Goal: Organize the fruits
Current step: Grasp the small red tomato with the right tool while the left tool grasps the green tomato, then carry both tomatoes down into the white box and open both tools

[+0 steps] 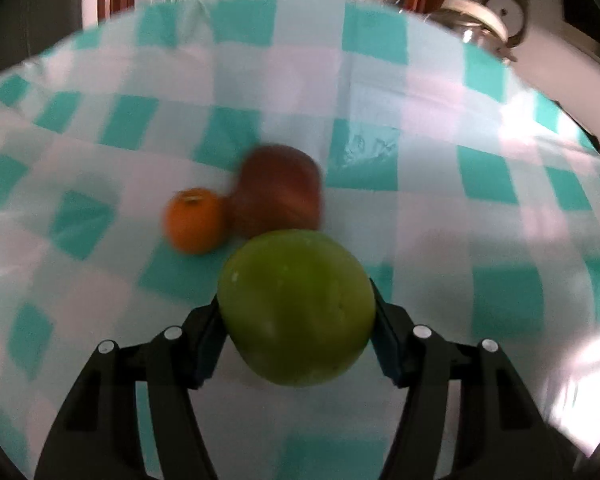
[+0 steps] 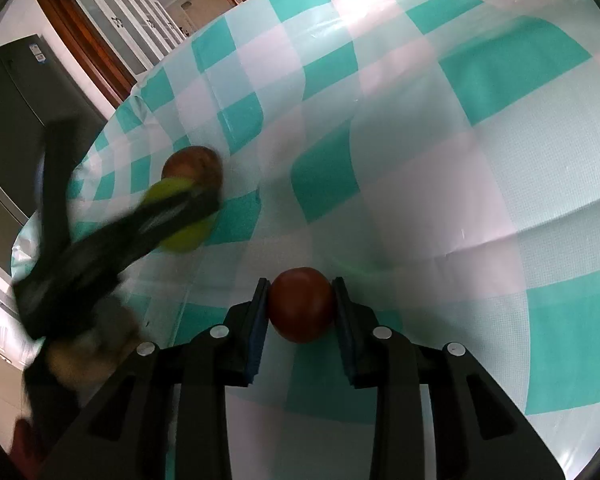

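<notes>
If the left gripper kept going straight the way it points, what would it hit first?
Probably the red apple: it lies directly beyond the green apple held by the left gripper. The orange sits left of that line. Depth is uncertain.

The tablecloth (image 1: 380,92) carried a check of teal, white and pale pink squares, the same in both views. The left gripper (image 1: 296,312) was black with silver screw heads; its fingers (image 1: 204,340) were black. It held a green apple (image 1: 298,308), plain yellow-green with faint pale specks. Beyond lay a red apple (image 1: 278,196), brownish red with lighter streaks, blurred, and a small orange fruit (image 1: 194,220), plain orange. The right gripper (image 2: 302,308) was black, its pads (image 2: 258,340) edged dark blue, gripping a red fruit (image 2: 302,304), deep uniform red. The door frame (image 2: 88,36) was reddish brown; the refrigerator (image 2: 16,120) was dark grey.
</notes>
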The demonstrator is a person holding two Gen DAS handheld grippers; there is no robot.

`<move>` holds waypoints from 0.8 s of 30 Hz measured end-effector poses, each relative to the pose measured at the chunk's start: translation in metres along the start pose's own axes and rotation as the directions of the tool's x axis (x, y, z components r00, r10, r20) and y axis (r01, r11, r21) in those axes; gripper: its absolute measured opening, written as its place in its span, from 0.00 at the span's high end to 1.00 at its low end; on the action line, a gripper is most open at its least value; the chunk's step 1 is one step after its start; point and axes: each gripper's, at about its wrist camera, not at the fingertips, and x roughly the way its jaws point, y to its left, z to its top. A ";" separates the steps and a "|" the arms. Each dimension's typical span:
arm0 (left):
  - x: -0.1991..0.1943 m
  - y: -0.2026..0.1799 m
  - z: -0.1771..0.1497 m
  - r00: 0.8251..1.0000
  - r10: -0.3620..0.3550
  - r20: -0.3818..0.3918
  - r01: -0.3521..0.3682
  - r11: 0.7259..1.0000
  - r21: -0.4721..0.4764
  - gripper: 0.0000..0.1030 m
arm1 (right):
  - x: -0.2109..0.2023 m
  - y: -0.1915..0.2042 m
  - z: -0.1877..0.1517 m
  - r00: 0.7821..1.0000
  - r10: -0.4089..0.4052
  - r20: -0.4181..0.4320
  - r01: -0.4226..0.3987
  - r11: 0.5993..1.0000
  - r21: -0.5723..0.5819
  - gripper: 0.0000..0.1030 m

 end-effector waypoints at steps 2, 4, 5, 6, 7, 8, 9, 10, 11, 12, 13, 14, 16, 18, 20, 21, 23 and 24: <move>-0.024 0.011 -0.014 0.999 0.029 0.046 -0.030 0.999 0.027 0.39 | 0.000 0.000 0.000 1.000 0.001 0.000 -0.001 1.000 0.001 0.70; -0.045 0.025 -0.025 0.995 0.059 0.078 -0.063 0.997 0.043 0.39 | 0.000 0.000 0.001 1.000 -0.001 0.000 0.001 1.000 0.000 0.70; -0.055 0.033 -0.030 0.993 0.071 0.093 -0.075 0.996 0.042 0.39 | 0.000 -0.001 0.000 1.000 0.001 0.000 -0.001 1.000 0.000 0.70; -0.067 0.044 -0.034 0.990 0.087 0.112 -0.092 0.995 0.038 0.39 | -0.001 -0.001 0.000 1.000 -0.001 0.000 0.001 1.000 -0.001 0.70; -0.074 0.053 -0.037 0.988 0.096 0.123 -0.101 0.994 0.036 0.39 | 0.000 0.000 0.001 1.000 -0.004 -0.001 0.004 1.000 -0.003 0.70; -0.086 0.062 -0.041 0.985 0.107 0.136 -0.112 0.993 0.032 0.39 | -0.001 0.000 0.000 1.000 -0.006 -0.002 0.006 1.000 -0.005 0.70; -0.097 0.072 -0.041 0.983 0.113 0.141 -0.118 0.993 0.029 0.39 | 0.000 0.001 0.001 1.000 -0.011 -0.002 0.011 1.000 -0.008 0.70; -0.101 0.080 -0.043 0.983 0.117 0.143 -0.122 0.992 0.027 0.39 | 0.001 0.002 0.002 1.000 -0.015 -0.003 0.015 1.000 -0.010 0.70; -0.108 0.090 -0.046 0.982 0.121 0.144 -0.125 0.992 0.024 0.39 | 0.001 0.004 0.002 1.000 -0.023 -0.004 0.023 1.000 -0.018 0.70; -0.111 0.097 -0.044 0.982 0.123 0.142 -0.128 0.992 0.024 0.39 | 0.002 0.007 0.002 0.999 -0.033 -0.005 0.033 0.999 -0.029 0.70; -0.115 0.104 -0.047 0.983 0.125 0.138 -0.130 0.991 0.028 0.39 | 0.003 0.011 0.002 0.999 -0.049 -0.006 0.049 0.998 -0.045 0.70; -0.119 0.109 -0.050 0.983 0.126 0.135 -0.131 0.991 0.030 0.39 | 0.000 0.019 -0.002 0.997 -0.072 0.000 0.072 0.995 -0.076 0.70; -0.124 0.116 -0.053 0.984 0.125 0.127 -0.129 0.991 0.024 0.39 | -0.004 0.030 -0.008 0.997 -0.083 0.002 0.083 0.990 -0.112 0.70; -0.129 0.123 -0.059 0.985 0.119 0.123 -0.122 0.992 0.012 0.39 | -0.014 0.044 -0.018 0.997 -0.072 0.010 0.073 0.988 -0.137 0.70; -0.133 0.128 -0.064 0.986 0.115 0.123 -0.117 0.993 0.009 0.39 | -0.025 0.062 -0.026 0.997 -0.069 0.030 0.073 0.983 -0.169 0.70; -0.136 0.129 -0.066 0.986 0.109 0.123 -0.111 0.994 0.009 0.39 | -0.031 0.070 -0.030 0.997 -0.064 0.039 0.070 0.981 -0.183 0.70; -0.143 0.131 -0.071 0.986 0.105 0.129 -0.108 0.994 0.012 0.39 | -0.043 0.086 -0.038 0.997 -0.049 0.058 0.060 0.977 -0.207 0.70; -0.146 0.133 -0.074 0.986 0.104 0.131 -0.106 0.994 0.010 0.39 | -0.048 0.093 -0.042 0.997 -0.043 0.062 0.055 0.975 -0.215 0.70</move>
